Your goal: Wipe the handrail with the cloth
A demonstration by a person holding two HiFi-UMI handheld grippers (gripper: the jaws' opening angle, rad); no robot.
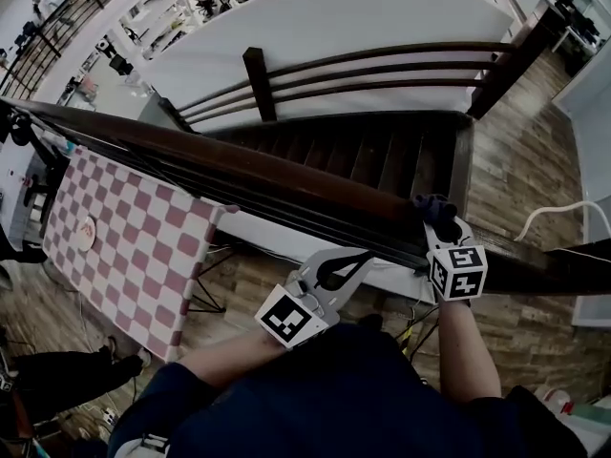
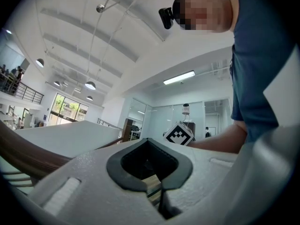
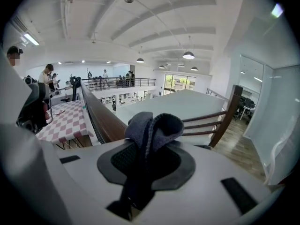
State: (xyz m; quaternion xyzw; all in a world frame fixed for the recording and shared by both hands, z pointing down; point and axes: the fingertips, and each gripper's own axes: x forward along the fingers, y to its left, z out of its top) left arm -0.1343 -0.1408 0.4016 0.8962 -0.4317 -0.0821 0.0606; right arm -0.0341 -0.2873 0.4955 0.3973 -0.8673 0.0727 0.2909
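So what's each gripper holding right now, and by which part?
Right gripper: shut on the cloth, a bunched fold poking past the tips. Left gripper: shut, empty.

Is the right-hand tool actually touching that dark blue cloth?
Touching. The right gripper view shows the right gripper shut on the dark blue knitted cloth, bunched above it.

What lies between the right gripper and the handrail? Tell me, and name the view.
The dark cloth, clamped in the right gripper, lies between them; the head view shows it on top of the handrail.
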